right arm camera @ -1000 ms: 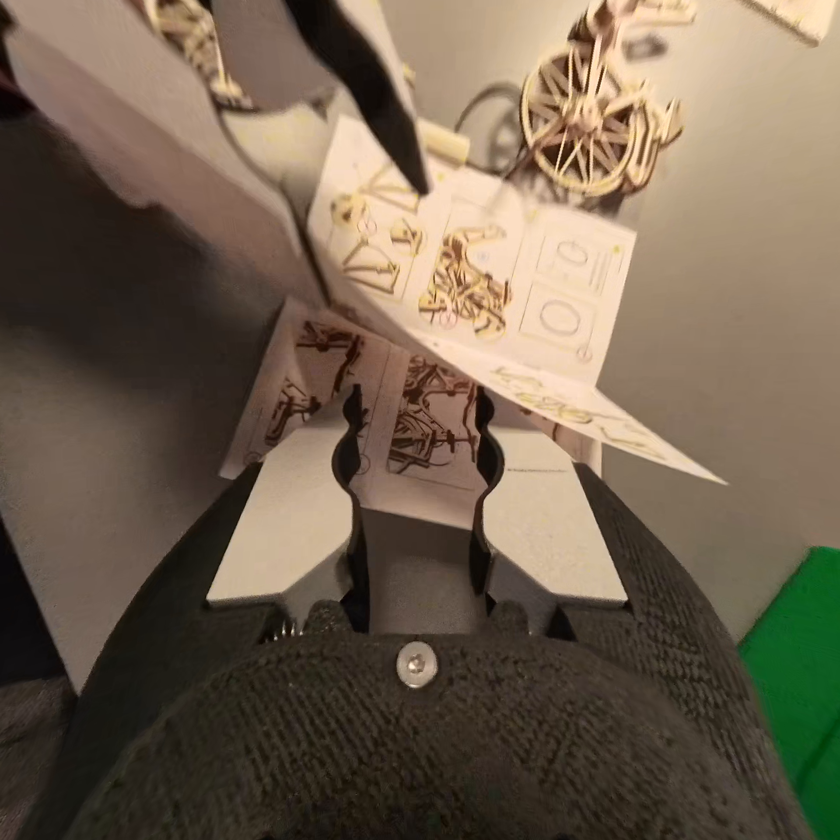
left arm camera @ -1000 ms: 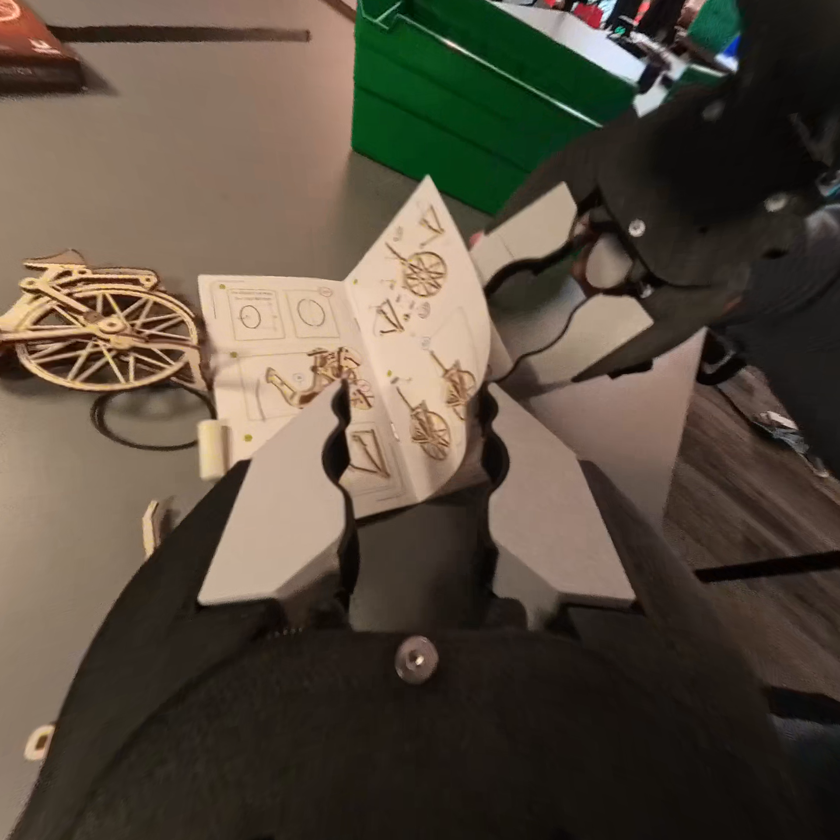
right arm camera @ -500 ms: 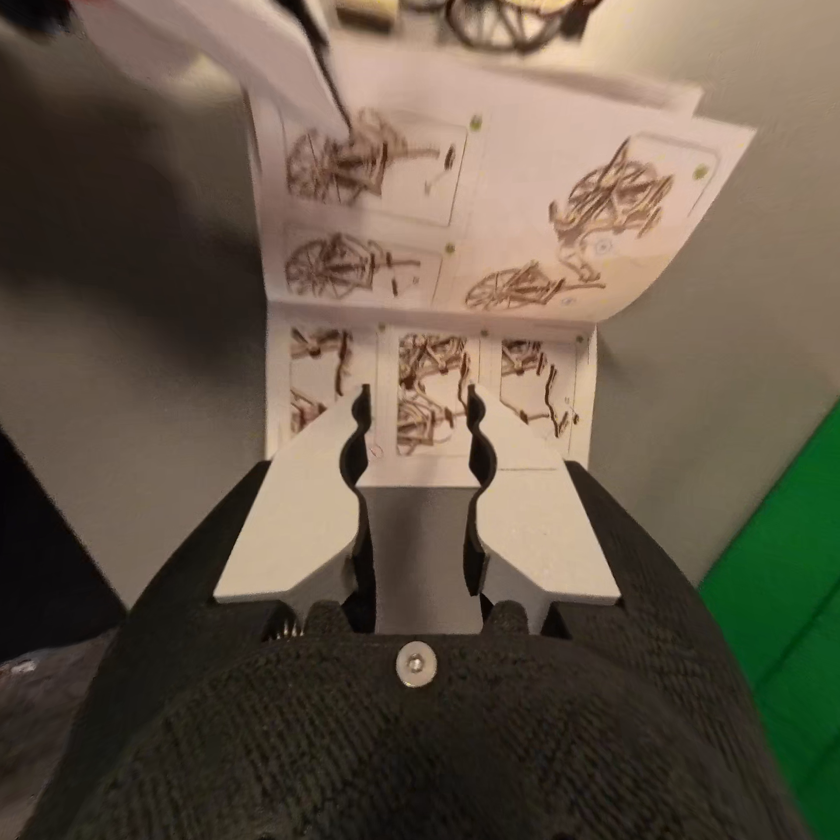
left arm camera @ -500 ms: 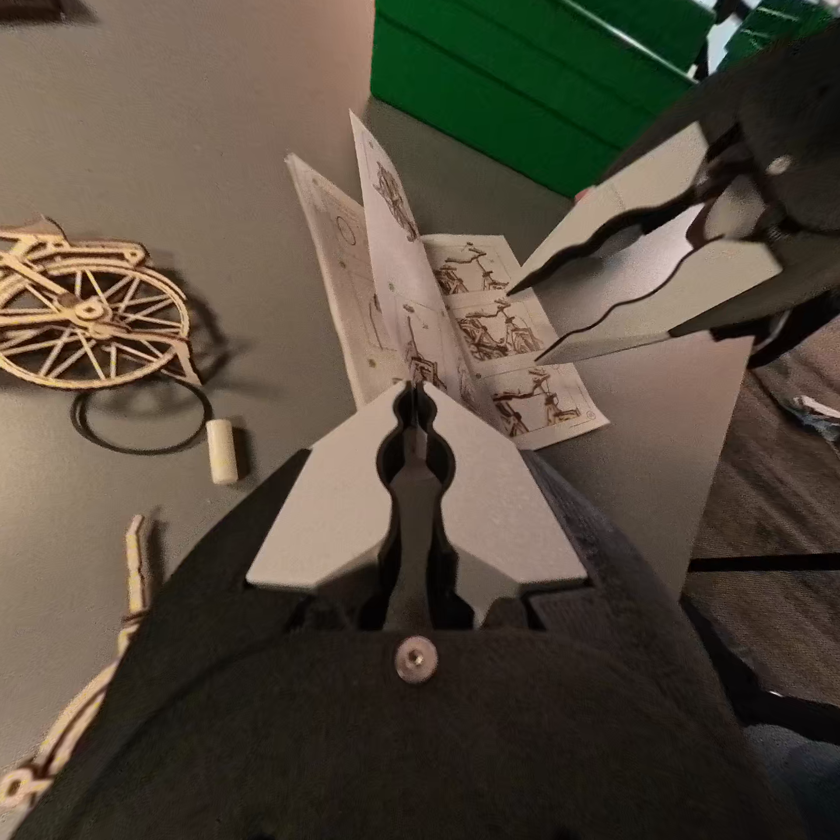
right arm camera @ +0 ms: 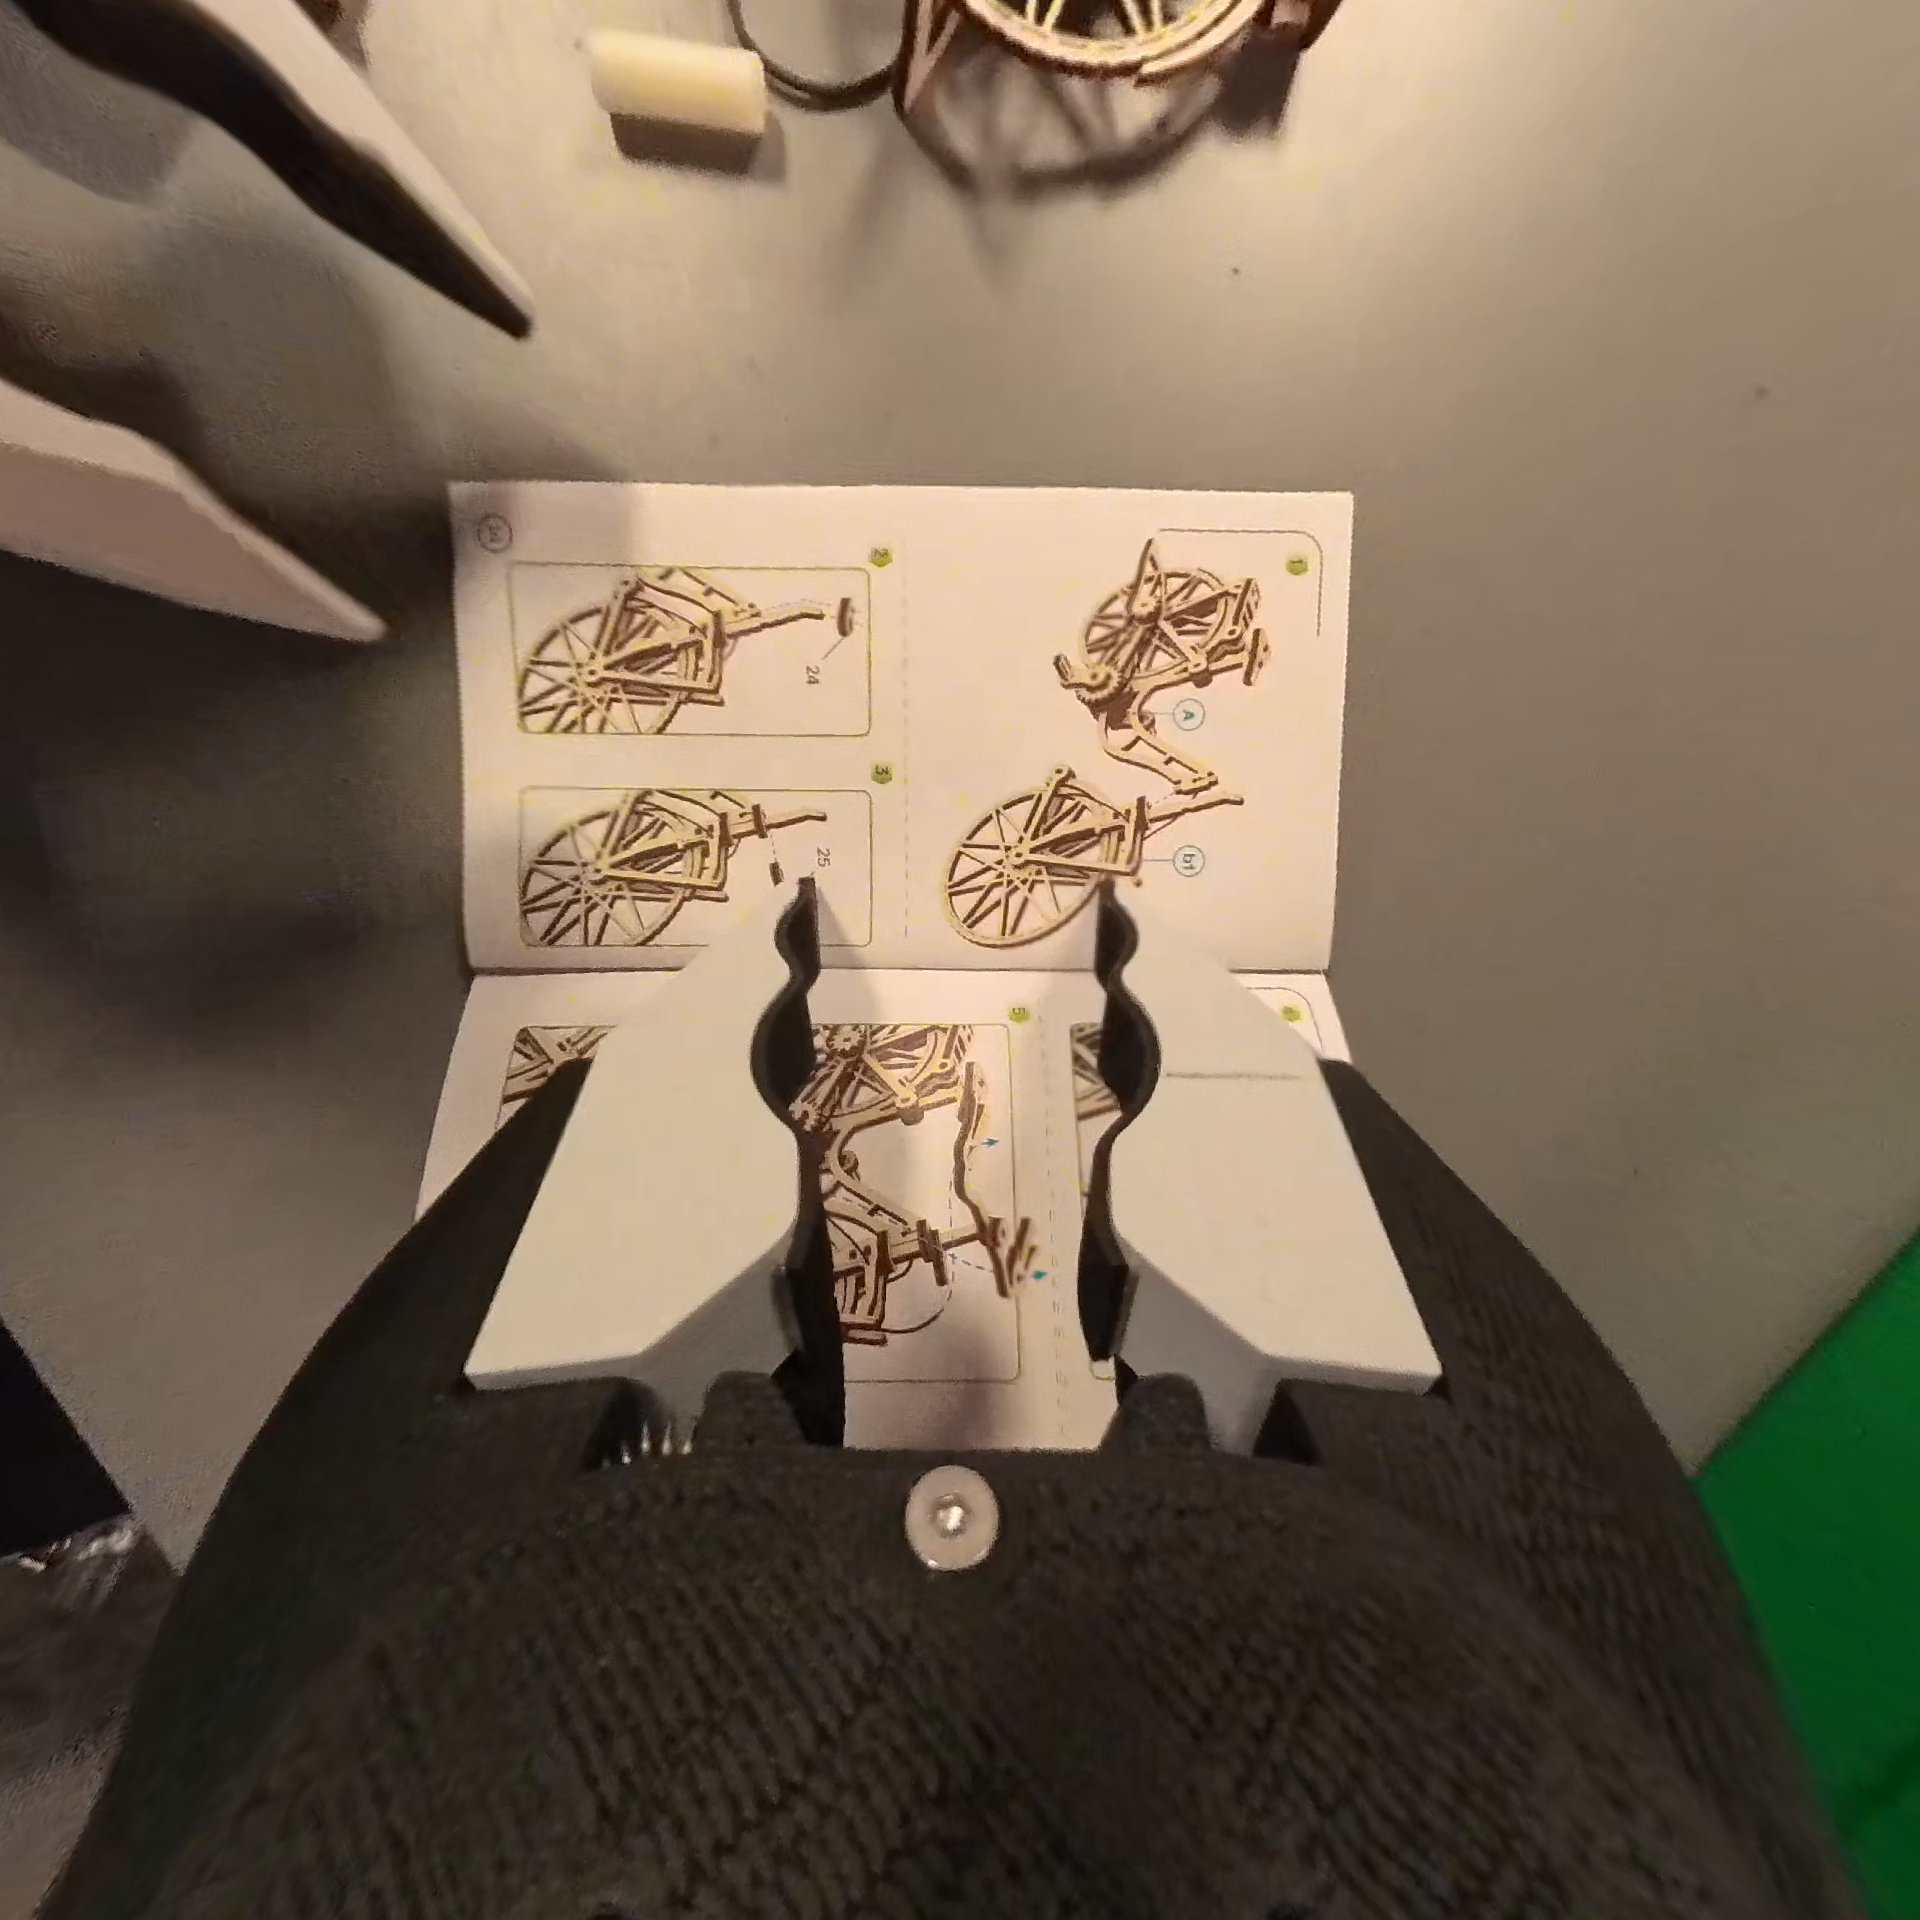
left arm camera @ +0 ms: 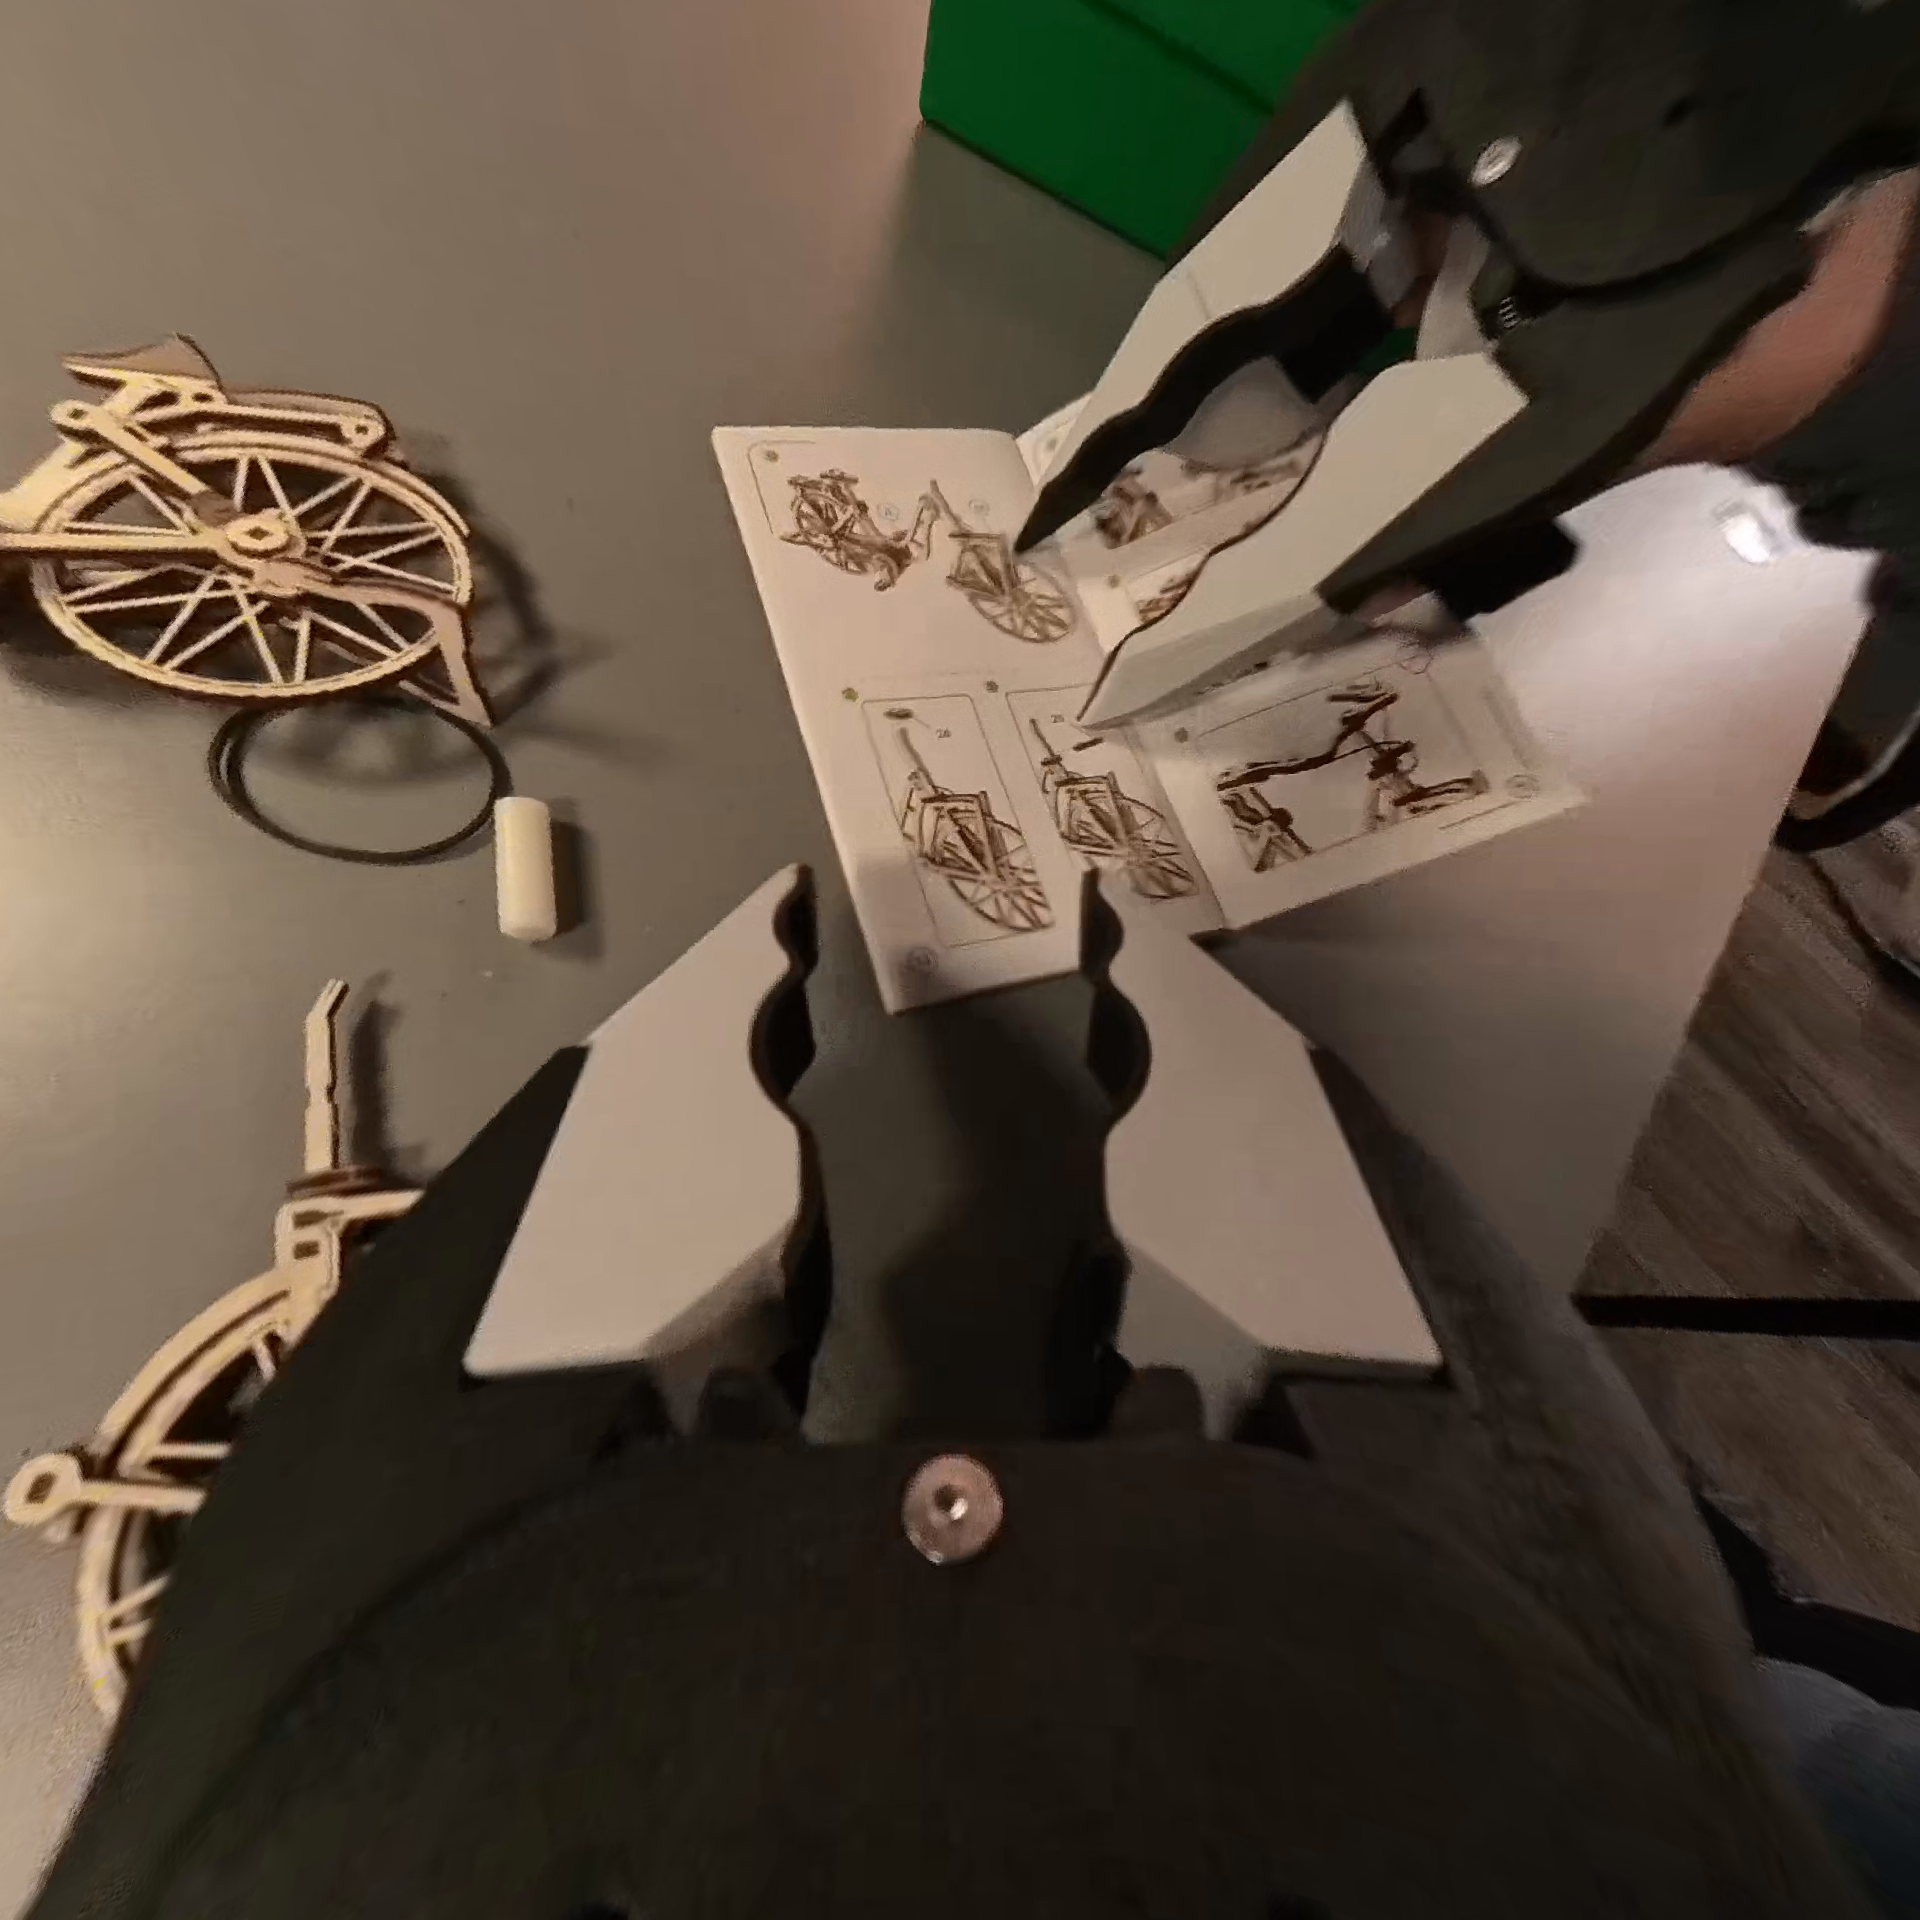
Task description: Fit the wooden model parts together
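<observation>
My left gripper (left arm camera: 945,904) is spread wide with nothing between its fingers, hovering over the grey table (left arm camera: 582,312). Just ahead of its tips lies the open instruction booklet (left arm camera: 935,790), flat on the table. My right gripper (right arm camera: 956,894) is spread wide too and empty, hanging directly over the booklet's near page. To the left of my left fingers, close in, lies a curved wooden frame piece (left arm camera: 208,1382). Farther out on that side sit a small white cylinder (left arm camera: 525,868), a black rubber ring (left arm camera: 358,784) and the wooden wheel assembly (left arm camera: 239,551). A green bin (left arm camera: 1081,114) stands beyond the booklet.
</observation>
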Available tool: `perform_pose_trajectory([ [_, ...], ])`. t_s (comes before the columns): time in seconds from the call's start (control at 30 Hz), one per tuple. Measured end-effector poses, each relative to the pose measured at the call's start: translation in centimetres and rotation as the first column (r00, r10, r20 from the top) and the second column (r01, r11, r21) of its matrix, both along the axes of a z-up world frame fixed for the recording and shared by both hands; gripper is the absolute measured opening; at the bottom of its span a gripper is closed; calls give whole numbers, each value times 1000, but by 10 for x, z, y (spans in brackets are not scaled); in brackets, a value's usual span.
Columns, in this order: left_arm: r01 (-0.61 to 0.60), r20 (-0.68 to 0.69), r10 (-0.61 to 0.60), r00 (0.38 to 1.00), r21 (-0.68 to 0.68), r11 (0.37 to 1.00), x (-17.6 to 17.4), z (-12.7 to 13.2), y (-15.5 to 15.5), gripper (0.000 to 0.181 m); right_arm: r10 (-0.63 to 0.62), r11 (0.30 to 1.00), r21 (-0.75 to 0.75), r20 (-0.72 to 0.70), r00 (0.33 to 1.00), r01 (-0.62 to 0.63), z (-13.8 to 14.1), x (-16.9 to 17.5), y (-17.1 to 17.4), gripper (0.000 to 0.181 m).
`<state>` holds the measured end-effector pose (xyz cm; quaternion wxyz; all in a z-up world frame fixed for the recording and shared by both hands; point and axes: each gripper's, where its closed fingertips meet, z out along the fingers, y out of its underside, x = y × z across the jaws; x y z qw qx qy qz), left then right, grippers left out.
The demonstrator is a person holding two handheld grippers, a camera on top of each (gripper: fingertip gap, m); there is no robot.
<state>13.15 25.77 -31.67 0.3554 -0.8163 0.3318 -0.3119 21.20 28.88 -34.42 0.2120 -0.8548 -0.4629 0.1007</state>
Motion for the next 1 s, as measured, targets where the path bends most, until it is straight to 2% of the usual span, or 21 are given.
perform_pose_trajectory([
  [0.1,54,77,-55,995,19,998,11,12,-17,52,-19,999,25,-70,997,20,0,1,0,53],
  [0.2,130,50,-131,990,23,991,30,7,-30,55,-34,997,65,-150,988,44,0,1,1,53],
  [0.33,227,61,-227,972,2,974,56,1,-43,71,-40,989,127,-261,965,75,1,-1,0,59],
  [0.43,258,102,-252,962,-51,965,66,-1,-49,77,-27,980,175,-339,940,92,2,-2,-1,60],
  [0.53,275,130,-267,955,-43,961,65,3,-55,77,-11,978,195,-337,942,81,2,-1,-1,59],
  [0.63,325,204,-316,926,-9,946,56,18,-70,80,-21,978,188,-343,939,91,2,0,6,60],
  [0.7,400,328,-374,867,-14,916,49,39,-87,83,-18,977,192,-339,941,88,2,1,15,60],
  [0.77,432,492,-371,787,-11,902,35,69,-93,88,-7,978,193,-338,941,76,2,0,25,60],
  [0.87,325,596,-318,737,98,940,-2,106,-69,88,23,981,191,-340,940,45,2,-2,42,60],
  [0.93,153,604,-250,757,209,966,-37,126,-35,86,50,982,187,-344,937,16,2,-4,51,57],
  [1.0,-56,584,-141,799,306,950,-75,137,10,84,87,984,177,-355,931,-24,2,-5,57,54],
])
